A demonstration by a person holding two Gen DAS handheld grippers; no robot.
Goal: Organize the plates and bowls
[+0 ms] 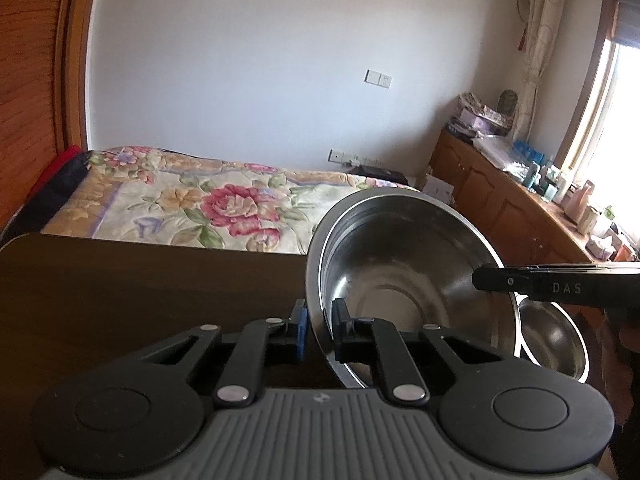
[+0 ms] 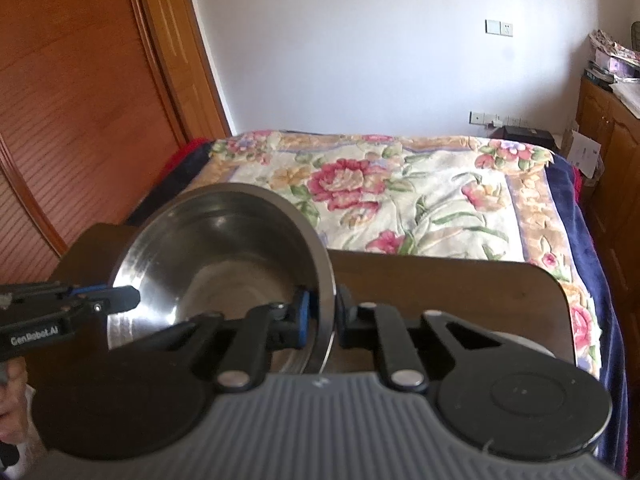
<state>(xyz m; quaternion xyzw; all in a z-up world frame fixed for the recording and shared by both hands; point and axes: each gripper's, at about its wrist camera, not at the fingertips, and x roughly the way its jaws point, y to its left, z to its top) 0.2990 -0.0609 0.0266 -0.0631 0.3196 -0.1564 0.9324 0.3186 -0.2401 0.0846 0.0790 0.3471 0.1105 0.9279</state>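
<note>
A large steel bowl (image 1: 400,248) hangs tilted above the dark wooden table (image 1: 140,280), its opening turned towards me. My left gripper (image 1: 320,320) is shut on the bowl's left rim, one pad outside the wall and one inside. From the right, my right gripper (image 1: 478,280) reaches the opposite rim. In the right wrist view the same bowl (image 2: 208,248) has its right rim pinched in my right gripper (image 2: 324,312), and the left gripper (image 2: 134,298) grips the far side. A smaller steel bowl (image 1: 556,336) sits lower right, partly hidden behind the large one.
A bed with a flowered blanket (image 2: 400,192) lies right behind the table (image 2: 440,288). A wooden cabinet (image 1: 500,200) crowded with small items runs along the right wall under a window. A pale round rim (image 2: 516,340) peeks out behind my right gripper's body.
</note>
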